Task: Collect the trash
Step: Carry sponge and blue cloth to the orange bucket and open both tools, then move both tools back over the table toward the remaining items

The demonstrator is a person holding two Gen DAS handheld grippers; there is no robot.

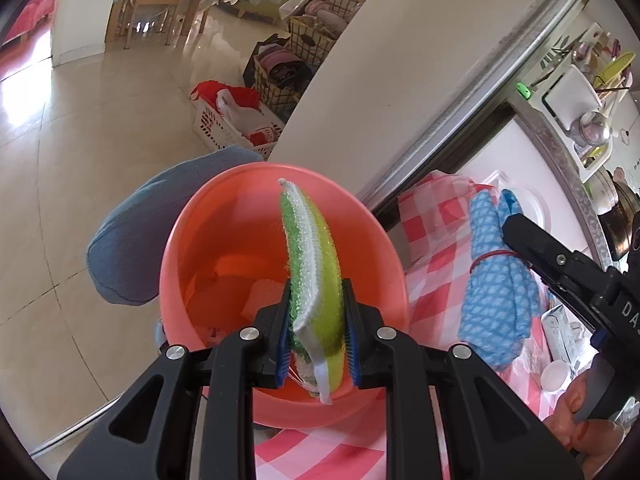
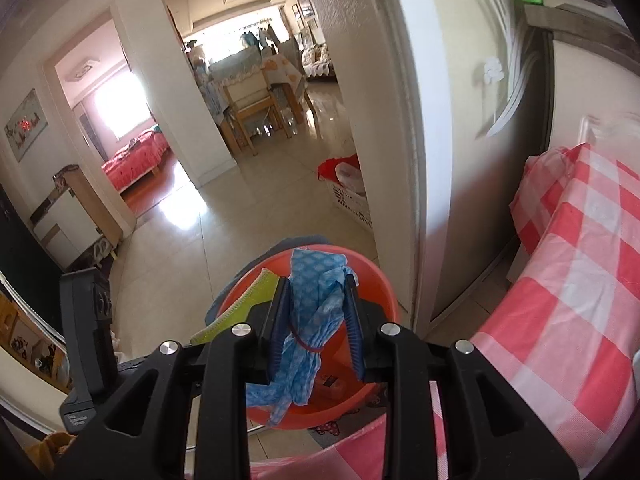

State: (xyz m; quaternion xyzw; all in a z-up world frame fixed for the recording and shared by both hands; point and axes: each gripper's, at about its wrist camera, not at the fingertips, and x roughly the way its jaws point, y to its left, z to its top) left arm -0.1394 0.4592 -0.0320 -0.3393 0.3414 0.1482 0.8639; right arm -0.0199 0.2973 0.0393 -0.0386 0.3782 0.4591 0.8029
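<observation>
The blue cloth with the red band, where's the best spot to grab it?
Grab the blue cloth at its middle, right by the red rubber band, coming in from the side. The band bunches it into its firmest part; the loose ends just flop. The right gripper already pinches it there, above the orange bucket.
</observation>
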